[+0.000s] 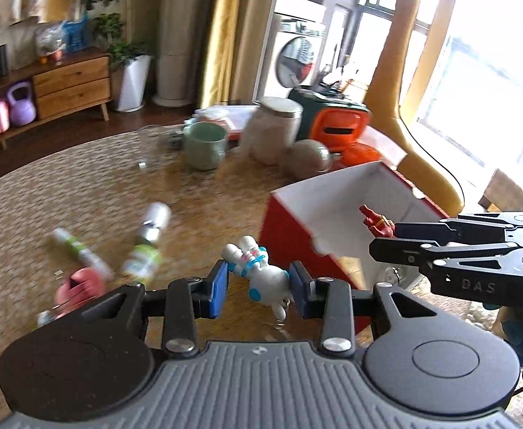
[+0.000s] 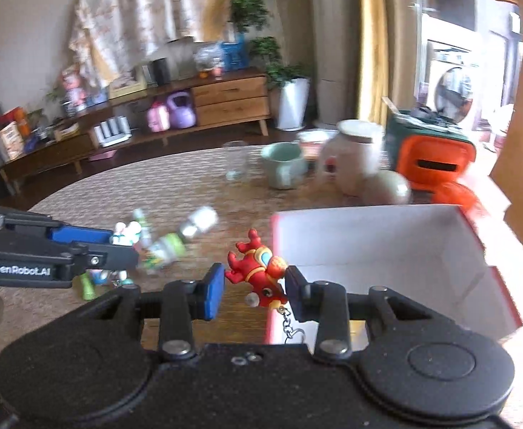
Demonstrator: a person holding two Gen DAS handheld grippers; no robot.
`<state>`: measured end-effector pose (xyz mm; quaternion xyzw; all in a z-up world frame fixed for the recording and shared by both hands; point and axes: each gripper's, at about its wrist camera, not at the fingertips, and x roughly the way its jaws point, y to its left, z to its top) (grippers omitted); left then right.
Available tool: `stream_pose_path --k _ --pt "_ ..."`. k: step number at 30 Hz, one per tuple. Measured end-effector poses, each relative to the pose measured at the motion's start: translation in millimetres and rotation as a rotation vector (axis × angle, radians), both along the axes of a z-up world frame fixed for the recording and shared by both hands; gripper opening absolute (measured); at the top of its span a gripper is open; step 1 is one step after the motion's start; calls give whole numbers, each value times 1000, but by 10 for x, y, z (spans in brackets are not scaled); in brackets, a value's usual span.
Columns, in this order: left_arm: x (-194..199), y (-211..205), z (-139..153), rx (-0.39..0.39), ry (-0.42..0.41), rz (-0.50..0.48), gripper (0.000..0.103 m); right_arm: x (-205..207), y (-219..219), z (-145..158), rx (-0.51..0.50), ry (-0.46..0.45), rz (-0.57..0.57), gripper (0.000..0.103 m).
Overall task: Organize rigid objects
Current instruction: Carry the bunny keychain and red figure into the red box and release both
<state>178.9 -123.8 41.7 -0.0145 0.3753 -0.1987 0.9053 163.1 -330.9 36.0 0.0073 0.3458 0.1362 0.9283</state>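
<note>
My left gripper (image 1: 258,287) is shut on a white toy figure with blue trim (image 1: 258,268), held above the table just left of the red box (image 1: 290,232). My right gripper (image 2: 255,287) is shut on a red toy figure with a key chain (image 2: 258,271), at the left rim of the same open box (image 2: 386,246), whose inside is white. In the left wrist view the right gripper (image 1: 386,239) reaches in from the right over the box with the red figure (image 1: 376,220). The left gripper (image 2: 125,246) shows at the left of the right wrist view, holding the white figure (image 2: 127,232).
Small green and white bottles (image 1: 147,246) and a pink object (image 1: 79,287) lie on the woven table (image 1: 82,186). Further back stand a green mug (image 1: 204,144), a clear glass (image 2: 236,159), a lidded jar (image 1: 274,128) and an orange and green container (image 1: 336,125). A yellow chair (image 1: 404,107) stands behind the box.
</note>
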Motion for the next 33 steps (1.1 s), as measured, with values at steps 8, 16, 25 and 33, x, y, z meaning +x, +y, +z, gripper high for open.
stream_pose_path --k 8,16,25,33 --pt "217 -582 56 2 5 -66 37 145 -536 -88 -31 0 -105 36" --pt "469 -1086 40 17 4 -130 37 361 -935 -347 -46 45 -180 36" --pt "826 -1564 -334 117 41 -158 37 577 -1193 -679 -114 106 -189 36" --pt "1113 -1892 -659 220 74 -180 37 789 -1319 -885 -152 163 -195 36"
